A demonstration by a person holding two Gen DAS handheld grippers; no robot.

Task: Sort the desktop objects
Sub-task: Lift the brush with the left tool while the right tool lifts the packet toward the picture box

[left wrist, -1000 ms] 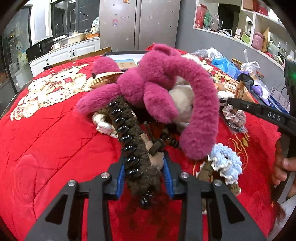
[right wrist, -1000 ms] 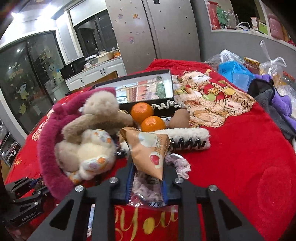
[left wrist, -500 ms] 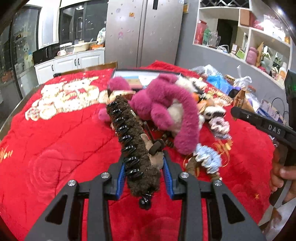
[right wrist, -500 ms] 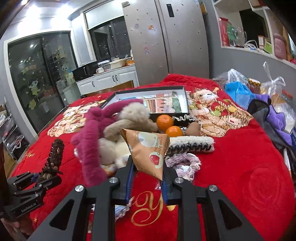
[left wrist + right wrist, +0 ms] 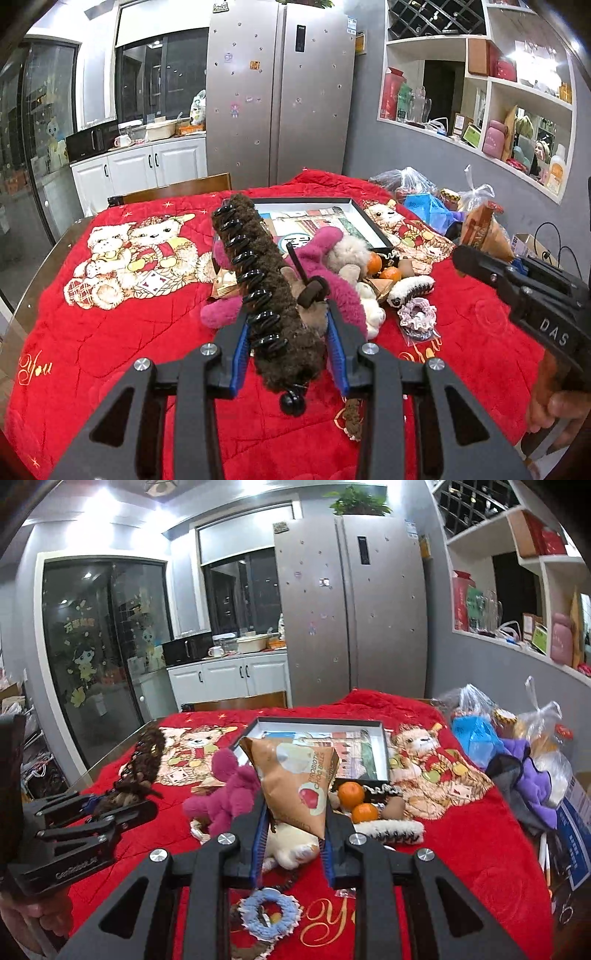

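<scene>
Left wrist view: our left claw [image 5: 291, 347] grips a brown fuzzy hair clip with black teeth [image 5: 266, 295].
Our right claw [image 5: 293, 836] clamps a brown paper snack pouch [image 5: 299, 779] above the red plush surface [image 5: 461, 830].

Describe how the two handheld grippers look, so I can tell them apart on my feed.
Both are matte black, angular frames with cut-out arms, silver bolt heads at the joints and blue pads lining the jaws. The left gripper carries pale lettering along its side, seen from the right wrist view. The right gripper shows "DAS" in light letters on its body, seen from the left wrist view. No sleeves visible.
</scene>
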